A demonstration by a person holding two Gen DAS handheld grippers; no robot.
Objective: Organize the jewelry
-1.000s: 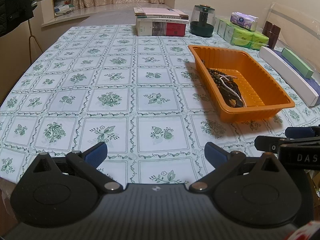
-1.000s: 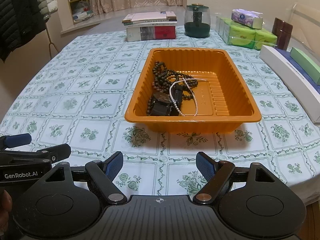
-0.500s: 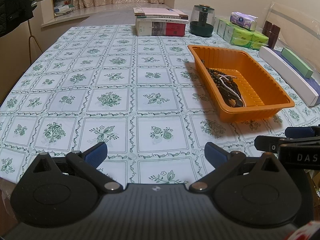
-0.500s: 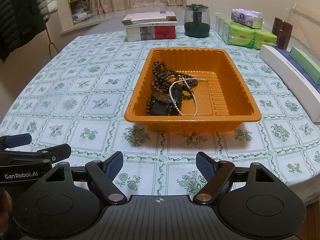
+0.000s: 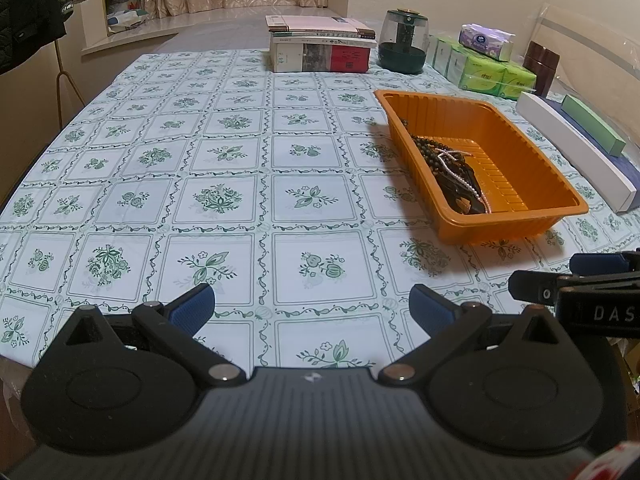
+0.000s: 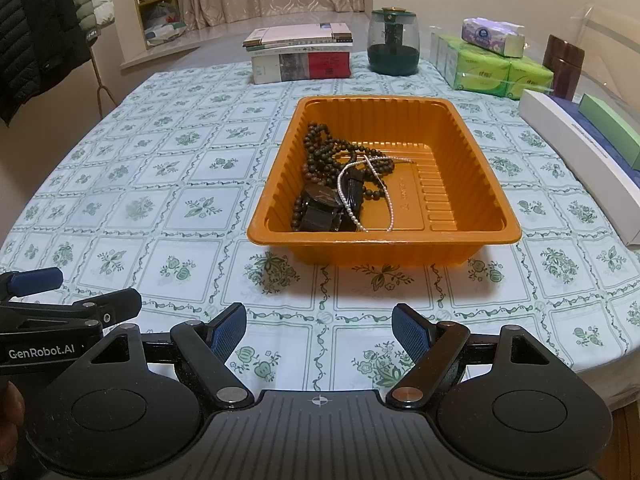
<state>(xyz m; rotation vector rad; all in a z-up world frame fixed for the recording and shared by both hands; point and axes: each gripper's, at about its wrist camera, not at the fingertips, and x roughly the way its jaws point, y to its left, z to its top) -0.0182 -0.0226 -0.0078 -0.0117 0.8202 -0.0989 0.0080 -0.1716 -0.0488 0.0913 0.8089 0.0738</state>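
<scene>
A: Where is the jewelry lying?

B: In the ribbed orange plastic tray (image 6: 472,184), which stands on the bench (image 6: 168,208) with its green-and-white floral tiled cloth, toward the right-hand side. A tangle sits in the tray's near left part: a string of dark brown wooden beads (image 6: 324,152), a thin strand of small white pearls (image 6: 348,200) looped across it, and a dark watch with a banded strap (image 6: 320,208) closest to the near wall.

A: And the tools?

B: The right tool (image 6: 319,330) hangs over the near edge of the bench, its blue-padded fingers (image 6: 228,332) spread wide with nothing between them. The tray is straight ahead of it, well apart, with a strip of bare cloth between. The left tool (image 5: 311,307) is likewise wide open and empty, over the near edge further left. From there the tray (image 5: 520,172) lies ahead and off to the right, the beads (image 5: 432,148) and pearls (image 5: 464,184) showing against its left wall.

A: Anything else on the bench?

B: Along the far edge, a stack of books (image 6: 302,54) and a dark green domed glass jar (image 6: 394,42). By the far right corner, green tissue packs (image 6: 496,72). Along the right edge, a long white box (image 6: 580,160).
</scene>
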